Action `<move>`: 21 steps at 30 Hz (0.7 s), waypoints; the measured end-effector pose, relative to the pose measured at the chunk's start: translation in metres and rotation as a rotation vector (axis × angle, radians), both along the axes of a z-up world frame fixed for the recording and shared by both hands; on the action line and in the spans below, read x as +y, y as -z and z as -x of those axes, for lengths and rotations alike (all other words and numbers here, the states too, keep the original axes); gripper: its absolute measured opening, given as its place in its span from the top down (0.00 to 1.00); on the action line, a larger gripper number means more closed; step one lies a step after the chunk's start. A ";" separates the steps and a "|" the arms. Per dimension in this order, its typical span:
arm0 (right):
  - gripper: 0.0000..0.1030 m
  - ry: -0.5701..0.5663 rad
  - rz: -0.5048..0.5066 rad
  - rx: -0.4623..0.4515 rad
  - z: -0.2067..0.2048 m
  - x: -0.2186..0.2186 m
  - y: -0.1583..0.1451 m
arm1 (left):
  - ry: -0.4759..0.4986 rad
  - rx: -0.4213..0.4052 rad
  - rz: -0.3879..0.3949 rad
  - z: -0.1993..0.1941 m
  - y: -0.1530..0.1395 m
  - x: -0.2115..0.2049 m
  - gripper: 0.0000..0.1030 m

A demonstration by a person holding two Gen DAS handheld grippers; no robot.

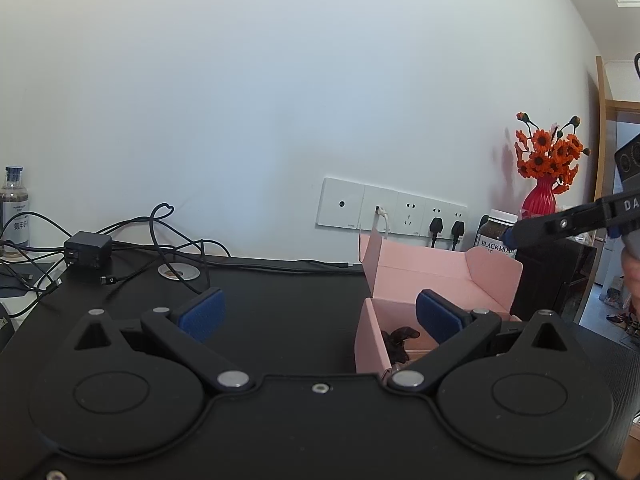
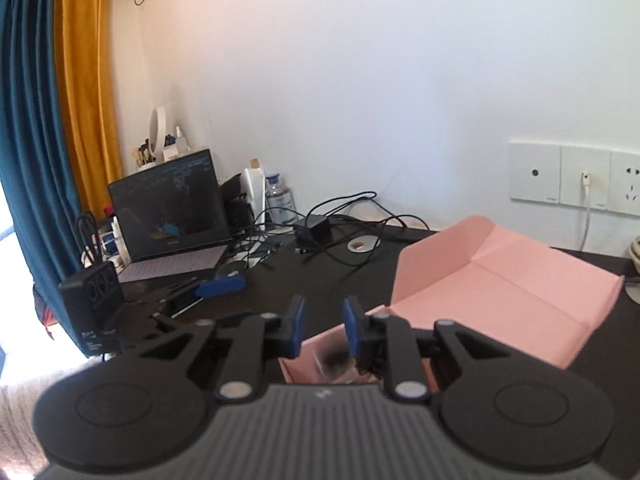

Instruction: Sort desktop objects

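Pink box [image 1: 436,276] sits open on black desk [image 1: 280,300], lid up, just below wall sockets [image 1: 400,210]; dark items [image 1: 400,340] inside. Left gripper [image 1: 318,312] wide open, empty, one pad over box front. Right gripper [image 2: 323,326] narrow gap, nothing between pads, above box's near corner. Cables [image 1: 160,240] well left of box.

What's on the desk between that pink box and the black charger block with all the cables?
Mostly bare black desk; left wrist view shows just a round grommet and trailing cables.
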State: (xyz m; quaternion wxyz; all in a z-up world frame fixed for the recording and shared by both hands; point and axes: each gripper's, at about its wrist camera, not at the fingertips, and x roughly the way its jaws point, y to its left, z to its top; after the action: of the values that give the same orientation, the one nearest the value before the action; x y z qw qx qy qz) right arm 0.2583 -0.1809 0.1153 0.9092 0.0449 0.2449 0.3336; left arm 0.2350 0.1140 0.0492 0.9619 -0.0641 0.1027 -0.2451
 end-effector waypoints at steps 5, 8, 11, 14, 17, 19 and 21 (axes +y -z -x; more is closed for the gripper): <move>0.80 0.019 0.061 0.051 -0.005 0.000 0.009 | 0.001 -0.002 -0.004 0.000 0.000 -0.001 0.00; 0.80 0.030 0.098 0.082 -0.007 -0.001 0.015 | 0.002 0.000 -0.006 0.000 0.000 -0.001 0.00; 0.80 0.037 0.141 0.119 -0.012 0.002 0.024 | 0.001 0.001 -0.005 0.000 0.000 -0.001 0.00; 0.80 0.025 0.215 0.172 -0.022 0.020 0.048 | -0.001 0.002 -0.001 0.000 0.000 0.000 0.00; 0.80 0.004 0.240 0.194 -0.026 0.035 0.062 | 0.002 0.002 -0.003 -0.001 0.000 -0.001 0.00; 0.80 0.002 0.233 0.181 -0.027 0.043 0.063 | 0.004 0.002 -0.006 -0.001 0.000 -0.001 0.00; 0.79 0.021 0.216 0.168 -0.030 0.048 0.062 | 0.005 0.000 -0.007 0.000 0.000 -0.002 0.00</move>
State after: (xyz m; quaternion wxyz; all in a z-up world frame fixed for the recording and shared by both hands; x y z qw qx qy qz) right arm 0.2883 -0.1328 0.0534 0.8884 -0.0232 0.3543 0.2909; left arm 0.2352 0.1123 0.0495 0.9615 -0.0606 0.1038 -0.2472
